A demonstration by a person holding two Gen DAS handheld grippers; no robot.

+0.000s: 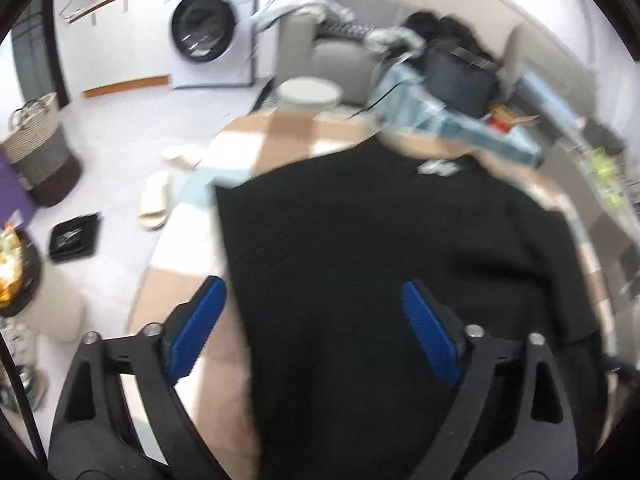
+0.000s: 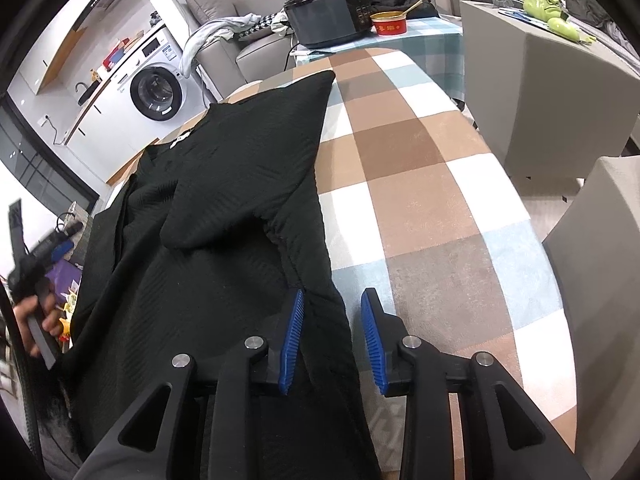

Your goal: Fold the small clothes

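Left hand-held gripper (image 1: 314,328): jaws spread wide, nothing between the ribbed blue pads (image 1: 198,328). It hangs over the left edge of the black garment (image 1: 380,264); the left pad sits over the tablecloth (image 1: 176,292), the right pad over the fabric. Contact cannot be confirmed, since the view is motion-blurred.

Right hand-held gripper (image 2: 332,340): jaws partly open. The garment's right edge runs up between the pads as a narrow band. The left pad lies against or just beside the cloth; the right pad stands apart from it, over the tablecloth. No pinch is evident.

The garment is a black knit with a ribbed, chevron-like texture, lying spread on the table (image 2: 440,184). One sleeve (image 2: 256,160) is folded across the body, forming a pointed flap. A small pale label (image 1: 436,168) shows near the neckline.

The tablecloth is a soft check of brown, white and pale blue squares.

In the right wrist view, a person's hand (image 2: 36,312) at the far left grips the handle of the other tool.
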